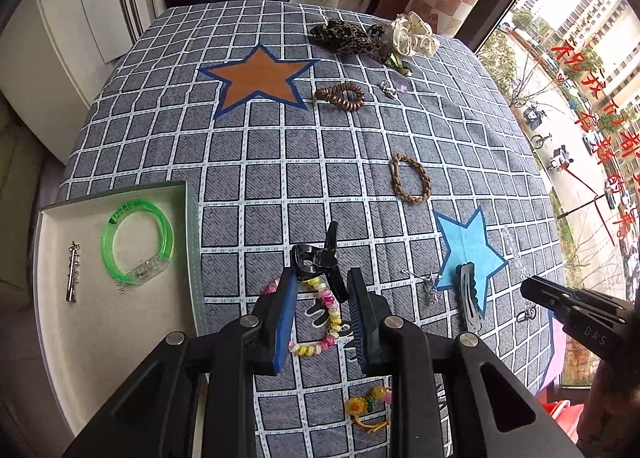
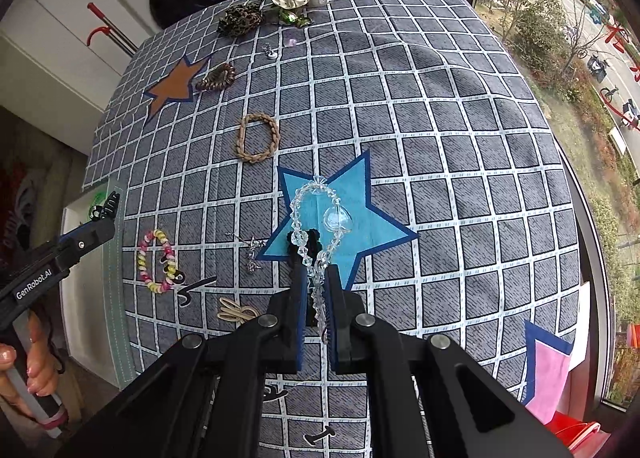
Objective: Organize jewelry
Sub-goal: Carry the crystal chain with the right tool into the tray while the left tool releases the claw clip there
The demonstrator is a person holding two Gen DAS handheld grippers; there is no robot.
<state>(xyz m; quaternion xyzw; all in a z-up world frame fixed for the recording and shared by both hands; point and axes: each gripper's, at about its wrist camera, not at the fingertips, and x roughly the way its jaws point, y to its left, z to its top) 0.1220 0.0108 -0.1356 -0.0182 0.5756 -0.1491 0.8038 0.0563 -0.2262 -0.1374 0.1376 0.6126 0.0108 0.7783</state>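
Left wrist view: my left gripper (image 1: 320,282) had its jaws pinched on a black hair claw (image 1: 316,258), held above the checked tabletop (image 1: 260,178) beside the white tray (image 1: 56,322) (green bangle (image 1: 138,242) inside). My right gripper (image 2: 316,278) had its jaws clamped on a clear bead bracelet (image 2: 316,218), dangling over the blue star (image 2: 360,218).

Black claw clip (image 1: 316,258) gripped; crystal bracelet (image 2: 316,218) dangling.
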